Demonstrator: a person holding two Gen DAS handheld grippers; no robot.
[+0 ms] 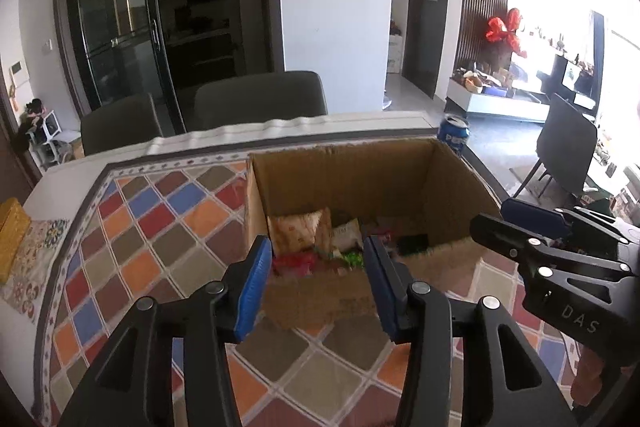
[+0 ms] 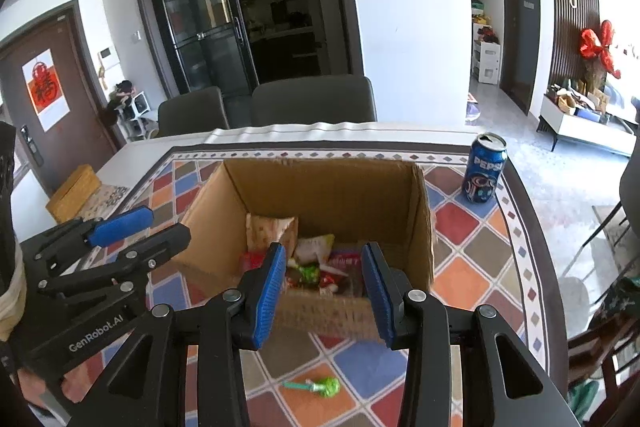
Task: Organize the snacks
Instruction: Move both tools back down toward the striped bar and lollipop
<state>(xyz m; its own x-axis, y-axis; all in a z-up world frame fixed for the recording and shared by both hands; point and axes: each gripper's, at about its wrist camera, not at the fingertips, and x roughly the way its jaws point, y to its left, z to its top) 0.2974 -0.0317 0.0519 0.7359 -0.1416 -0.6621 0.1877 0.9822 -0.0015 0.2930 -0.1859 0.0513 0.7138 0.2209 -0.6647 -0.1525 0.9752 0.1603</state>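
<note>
An open cardboard box (image 1: 352,175) (image 2: 320,187) stands on the colourful diamond-patterned tablecloth, with several snack packets (image 1: 304,235) (image 2: 312,251) inside it. My left gripper (image 1: 318,287) hovers in front of the box's near wall, jaws open with nothing between the blue pads. My right gripper (image 2: 324,291) hovers beside it over the same near wall, also open and holding nothing. A green-wrapped lollipop (image 2: 320,386) lies on the cloth below the right gripper. Each gripper shows at the edge of the other's view.
A blue Pepsi can (image 2: 483,167) (image 1: 453,135) stands on the table right of the box. A yellow box (image 1: 10,239) (image 2: 74,193) lies at the table's left end. Dark chairs (image 2: 312,99) stand behind the far edge of the table.
</note>
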